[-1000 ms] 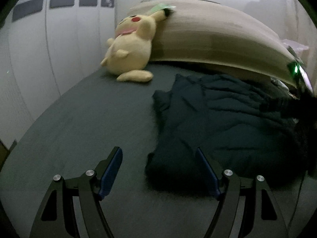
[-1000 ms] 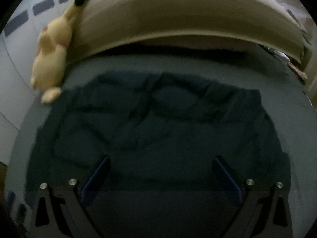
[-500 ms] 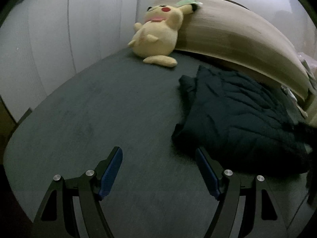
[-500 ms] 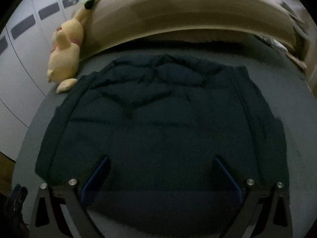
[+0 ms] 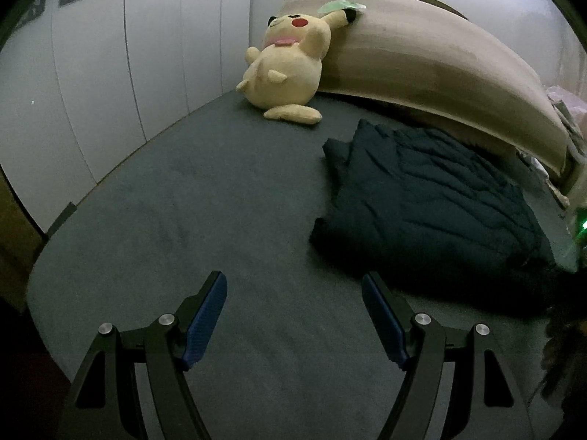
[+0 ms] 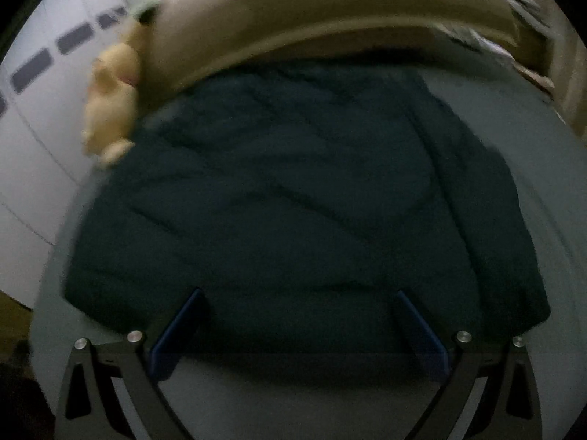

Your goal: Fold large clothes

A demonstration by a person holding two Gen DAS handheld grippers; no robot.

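Note:
A dark quilted jacket (image 5: 433, 201) lies folded into a broad rectangle on the grey bed (image 5: 205, 201). In the right wrist view the jacket (image 6: 293, 212) fills the middle of the picture. My left gripper (image 5: 293, 293) is open over bare bedding, to the left of the jacket's near corner, with nothing between its blue pads. My right gripper (image 6: 299, 311) is open above the jacket's near edge, and its fingers hold no fabric.
A yellow plush toy (image 5: 290, 69) leans against the curved wooden headboard (image 5: 440, 62) at the far end of the bed. White wardrobe doors (image 5: 110, 73) line the left side. Loose items (image 5: 565, 110) lie beyond the headboard's right end.
My left gripper has drawn back and to the left, off the jacket's corner onto bare bedding. My right gripper has pulled back toward the near edge, so the whole jacket shows.

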